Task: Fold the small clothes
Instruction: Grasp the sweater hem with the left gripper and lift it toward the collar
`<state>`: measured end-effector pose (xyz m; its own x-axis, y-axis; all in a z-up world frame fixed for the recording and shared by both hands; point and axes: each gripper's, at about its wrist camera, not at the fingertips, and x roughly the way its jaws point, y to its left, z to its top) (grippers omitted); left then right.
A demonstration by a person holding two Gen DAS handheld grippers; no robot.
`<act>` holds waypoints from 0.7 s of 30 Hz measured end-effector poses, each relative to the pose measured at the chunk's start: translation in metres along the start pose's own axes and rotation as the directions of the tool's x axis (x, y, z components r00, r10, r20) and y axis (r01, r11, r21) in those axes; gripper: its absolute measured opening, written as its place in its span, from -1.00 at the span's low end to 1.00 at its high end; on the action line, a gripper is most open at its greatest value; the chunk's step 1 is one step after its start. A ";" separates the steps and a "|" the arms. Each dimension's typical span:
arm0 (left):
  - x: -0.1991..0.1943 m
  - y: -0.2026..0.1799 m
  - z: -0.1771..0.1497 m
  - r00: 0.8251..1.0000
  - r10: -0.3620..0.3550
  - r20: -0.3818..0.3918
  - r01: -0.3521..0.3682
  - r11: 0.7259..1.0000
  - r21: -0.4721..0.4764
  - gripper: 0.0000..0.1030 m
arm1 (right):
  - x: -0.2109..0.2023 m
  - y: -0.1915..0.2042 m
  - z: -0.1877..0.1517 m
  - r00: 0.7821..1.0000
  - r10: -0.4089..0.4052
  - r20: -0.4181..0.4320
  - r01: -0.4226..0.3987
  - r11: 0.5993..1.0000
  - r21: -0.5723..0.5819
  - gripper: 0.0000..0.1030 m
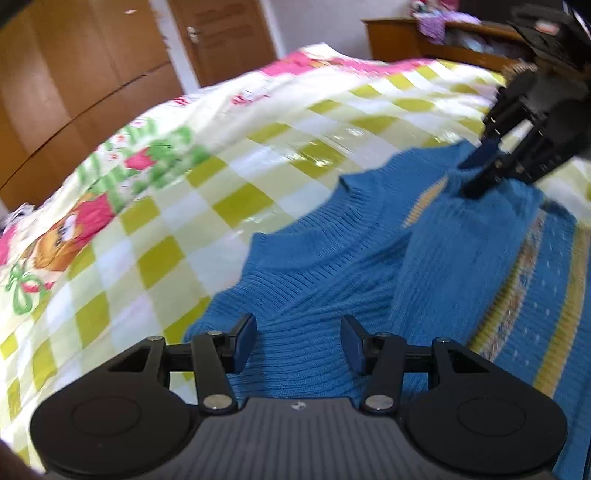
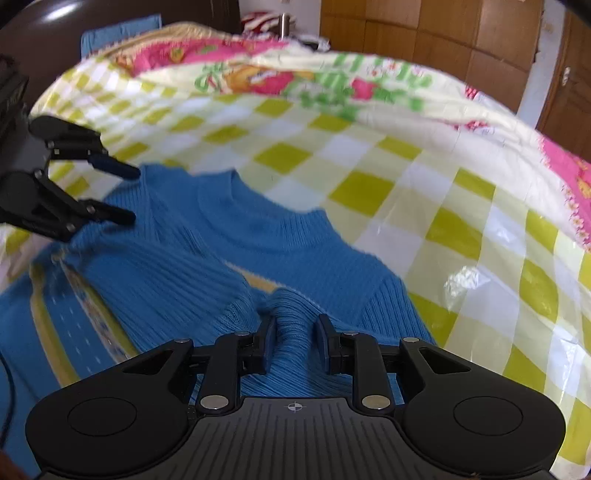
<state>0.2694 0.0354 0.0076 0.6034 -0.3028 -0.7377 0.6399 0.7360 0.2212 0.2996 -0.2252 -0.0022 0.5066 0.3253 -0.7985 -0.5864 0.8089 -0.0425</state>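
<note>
A small blue knitted sweater (image 1: 332, 266) with yellow stripes lies on a bed with a yellow-green checked cover (image 1: 236, 155). Its sleeves are folded over the body. My left gripper (image 1: 299, 341) is open just above the sweater's shoulder, empty. My right gripper (image 2: 294, 343) is partly open with a bunched blue sleeve (image 2: 293, 332) standing between its fingers. In the left wrist view the right gripper (image 1: 480, 173) sits at the sleeve end. In the right wrist view the left gripper (image 2: 129, 194) hovers open at the sweater's (image 2: 280, 236) far shoulder.
The checked cover (image 2: 406, 177) has a pink floral border (image 2: 569, 173) and shiny plastic. Wooden wardrobe doors (image 1: 74, 74) stand behind the bed. A wooden shelf with clothes (image 1: 443, 33) is at the back right.
</note>
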 end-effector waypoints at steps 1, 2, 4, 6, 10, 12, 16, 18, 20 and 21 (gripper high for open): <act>0.001 -0.002 0.000 1.000 -0.006 -0.009 0.006 1.000 0.025 0.23 | 0.001 0.000 0.000 1.000 0.002 -0.008 -0.002 1.000 0.002 -0.61; 0.001 -0.003 -0.001 1.000 -0.007 -0.015 0.008 0.999 0.045 0.19 | 0.000 0.001 0.000 1.000 0.008 -0.014 -0.008 1.000 0.002 -0.78; 0.004 -0.009 -0.003 0.999 0.010 -0.035 -0.006 0.995 0.096 0.01 | -0.002 0.007 0.000 1.000 -0.003 -0.016 0.003 1.000 -0.017 -0.86; 0.006 -0.012 -0.004 0.998 0.043 -0.045 -0.037 0.992 0.122 -0.38 | -0.008 0.012 -0.002 0.999 -0.035 0.002 0.035 0.999 -0.016 -0.90; 0.006 -0.006 -0.005 0.989 0.145 -0.006 -0.144 0.986 0.080 -0.62 | -0.027 0.004 -0.007 0.992 -0.087 0.092 0.076 0.991 0.114 -0.92; 0.005 0.001 -0.005 0.984 0.181 0.008 -0.181 0.983 0.011 -0.65 | -0.034 -0.001 -0.011 0.982 -0.127 0.140 0.098 0.975 0.197 -0.92; 0.003 0.006 -0.010 0.985 0.172 0.020 -0.171 0.985 -0.023 -0.63 | -0.021 0.002 -0.019 0.986 -0.154 0.065 0.138 0.969 0.205 -0.78; -0.002 0.010 -0.012 0.988 0.150 0.041 -0.147 0.987 -0.057 -0.57 | -0.022 0.009 -0.021 0.977 -0.203 0.060 0.190 0.966 0.173 -0.74; -0.008 0.013 -0.014 0.984 0.167 0.060 -0.161 0.982 -0.097 -0.57 | -0.037 0.019 -0.014 0.962 -0.242 0.124 0.224 0.964 0.141 -0.73; -0.012 0.014 -0.016 0.980 0.186 0.070 -0.176 0.976 -0.127 -0.56 | -0.043 0.025 -0.009 0.955 -0.245 0.166 0.227 0.966 0.124 -0.73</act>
<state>0.2636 0.0594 0.0096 0.7433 -0.2025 -0.6376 0.4580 0.8487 0.2644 0.2575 -0.2238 0.0261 0.7327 0.1935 -0.6524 -0.3735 0.9158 -0.1479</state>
